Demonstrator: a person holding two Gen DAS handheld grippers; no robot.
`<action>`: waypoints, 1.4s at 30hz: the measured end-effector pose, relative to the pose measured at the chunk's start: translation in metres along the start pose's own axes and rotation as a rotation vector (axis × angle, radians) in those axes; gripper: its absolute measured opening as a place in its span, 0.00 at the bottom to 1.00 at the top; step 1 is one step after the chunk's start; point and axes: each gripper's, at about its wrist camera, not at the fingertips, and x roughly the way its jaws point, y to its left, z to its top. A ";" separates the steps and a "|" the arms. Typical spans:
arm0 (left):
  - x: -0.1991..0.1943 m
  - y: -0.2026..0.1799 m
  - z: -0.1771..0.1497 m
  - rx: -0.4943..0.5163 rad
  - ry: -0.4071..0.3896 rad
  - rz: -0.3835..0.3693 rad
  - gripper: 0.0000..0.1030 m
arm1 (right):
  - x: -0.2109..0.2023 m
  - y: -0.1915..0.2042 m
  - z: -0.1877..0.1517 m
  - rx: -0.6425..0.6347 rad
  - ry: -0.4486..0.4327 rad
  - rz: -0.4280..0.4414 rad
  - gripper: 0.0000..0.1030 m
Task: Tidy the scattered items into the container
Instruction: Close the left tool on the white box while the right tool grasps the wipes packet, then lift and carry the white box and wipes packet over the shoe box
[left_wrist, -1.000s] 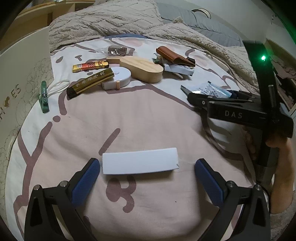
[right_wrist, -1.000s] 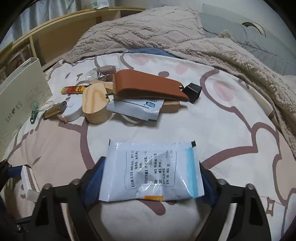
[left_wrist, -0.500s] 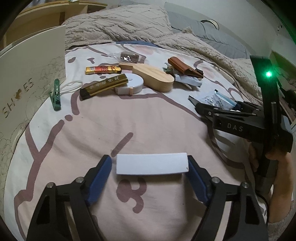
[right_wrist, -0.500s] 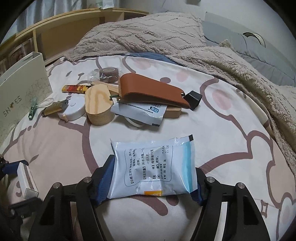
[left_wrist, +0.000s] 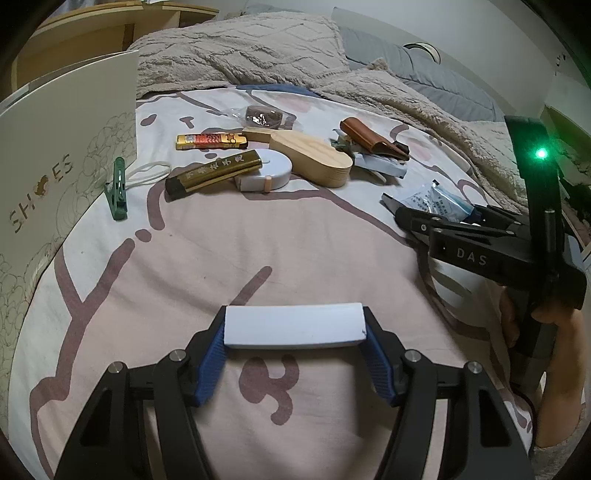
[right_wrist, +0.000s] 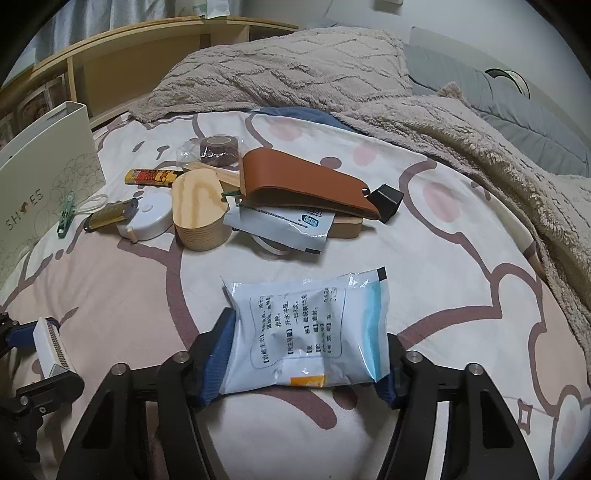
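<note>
Little is tidied so far — the shoe box (left_wrist: 66, 155) stands at the bed's (left_wrist: 295, 236) edge, and beside it a green clip (left_wrist: 117, 192), gold bar (left_wrist: 214, 173), tape measure (left_wrist: 266, 170), wooden case (left_wrist: 314, 162) and brown pouch (right_wrist: 306, 184) lie scattered. The left tool (left_wrist: 293, 332) has just been closing and now clamps a white block (left_wrist: 293, 325) by its ends, long axis crosswise between the pads. The right tool (right_wrist: 306, 354), also just closing, pinches a sachet (right_wrist: 310, 328) by its side edges, its length running away from the tool — both well short of the box
</note>
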 end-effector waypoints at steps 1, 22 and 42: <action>0.000 0.000 0.000 0.001 0.000 0.000 0.64 | 0.000 0.000 0.000 0.002 -0.001 0.000 0.58; -0.017 -0.005 0.010 0.064 -0.030 -0.041 0.63 | -0.032 -0.012 0.010 0.067 -0.093 0.014 0.54; -0.046 0.016 0.026 0.031 -0.054 -0.096 0.63 | -0.093 0.010 0.029 0.059 -0.209 -0.022 0.54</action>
